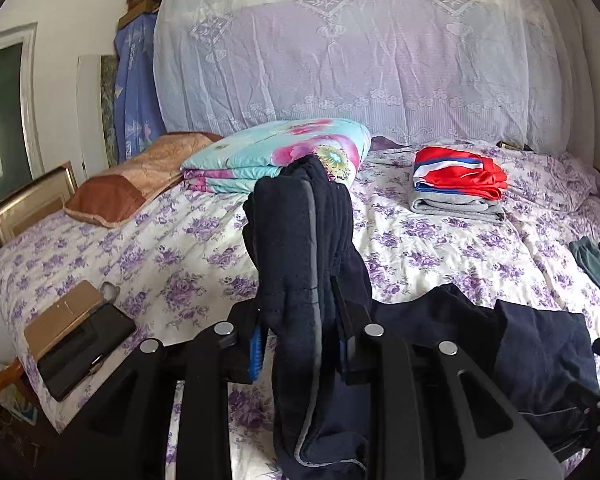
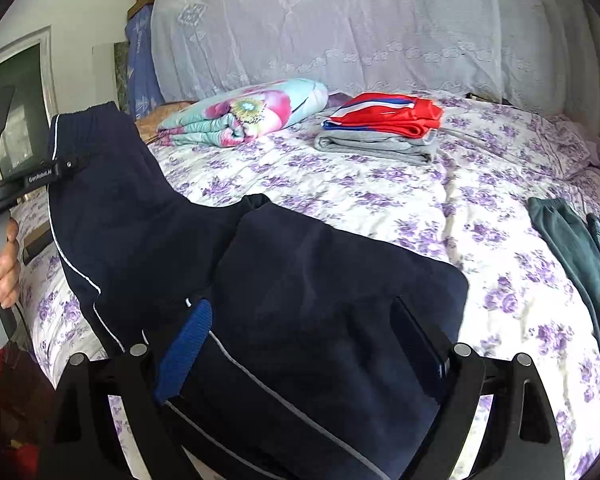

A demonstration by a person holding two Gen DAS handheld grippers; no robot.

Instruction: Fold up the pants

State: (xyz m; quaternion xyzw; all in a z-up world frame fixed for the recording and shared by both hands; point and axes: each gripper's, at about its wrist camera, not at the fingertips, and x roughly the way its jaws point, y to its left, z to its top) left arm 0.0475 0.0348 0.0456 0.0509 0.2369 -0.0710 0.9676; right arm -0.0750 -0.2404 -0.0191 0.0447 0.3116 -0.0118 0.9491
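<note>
Pants [image 2: 284, 280], navy, knit or fleece by the look, soft and thick, with a thin pale piping line down the side seam. Both grippers have them, near edge of the bed [image 2: 380, 200].

Left gripper [image 1: 300, 320]: fingers narrow, clamped on a bunched, ribbed section that stands up between them; likely the elastic waistband, gathered. In the right wrist view this end is lifted clear of the bed toward its left side, the waistband ridged along its top.

Right gripper [image 2: 300, 340]: fingers set fairly wide, cloth filling the span between them. A blue pad shows on the left finger, pressed against the cloth. Looks like a grip on a doubled layer, though contact on the right finger is partly hidden.

Step in hand, by my reading: a mid-fold carry, one end raised to lay over the other. Next move calls for both ends travelling together, cloth kept taut enough to land flat, edges lined up on the piping. Heavy fabric should drape without springing back, but may bunch at the crotch.

Bed surface: cotton cover, white with purple floral print, slightly rumpled. Teal garment [image 2: 568, 248] lies at the right edge. Further back, a folded stack [image 2: 380, 132]: glossy red with white and blue stripes, on grey jersey. Left of it, a folded floral quilt [image 2: 244, 116]. Lace-covered headboard [image 2: 340, 32] behind.
</note>
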